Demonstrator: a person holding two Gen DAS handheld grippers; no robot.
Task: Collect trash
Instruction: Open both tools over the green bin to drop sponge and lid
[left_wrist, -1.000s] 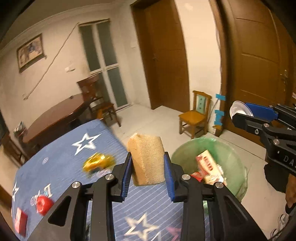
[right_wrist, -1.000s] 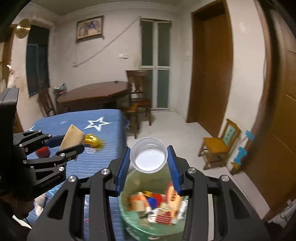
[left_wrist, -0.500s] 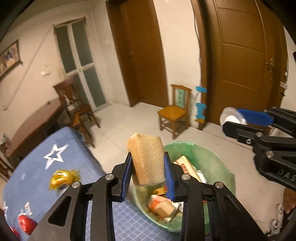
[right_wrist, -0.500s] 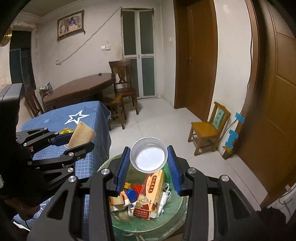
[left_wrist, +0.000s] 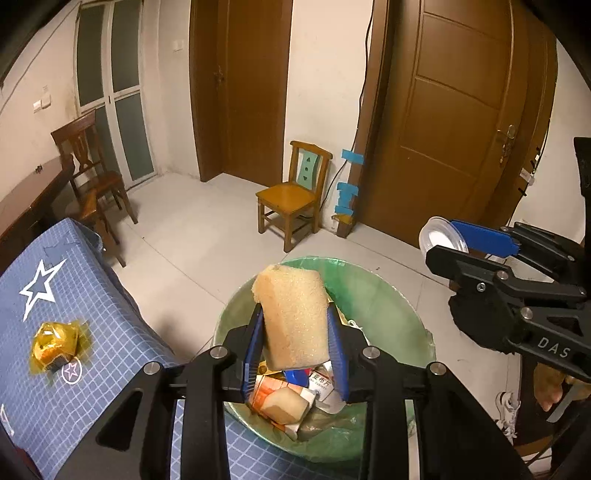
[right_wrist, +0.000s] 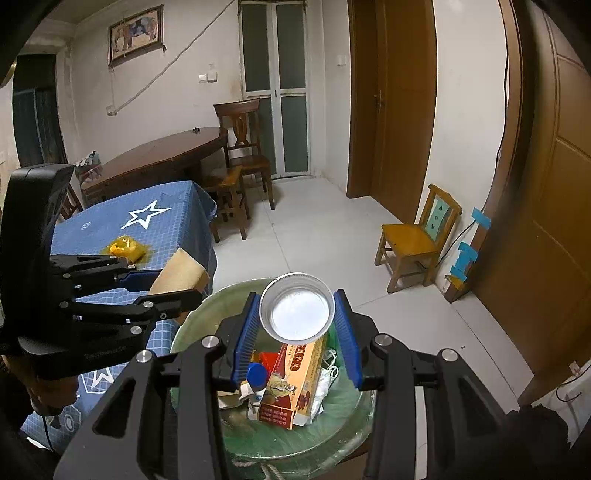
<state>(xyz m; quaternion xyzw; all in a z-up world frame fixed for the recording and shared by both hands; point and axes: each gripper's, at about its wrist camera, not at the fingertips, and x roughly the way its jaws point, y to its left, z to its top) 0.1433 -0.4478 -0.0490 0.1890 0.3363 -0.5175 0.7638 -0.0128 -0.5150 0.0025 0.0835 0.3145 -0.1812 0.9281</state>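
We hold left gripper clenching sponge, right gripper clenching cup, above bin; release centred, away from the 9 o'clock rim.

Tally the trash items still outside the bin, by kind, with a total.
Sponge, held in the left gripper: 1
Clear plastic cup, held in the right gripper: 1
Yellow wrapper, on the blue tablecloth: 1
Total: 3
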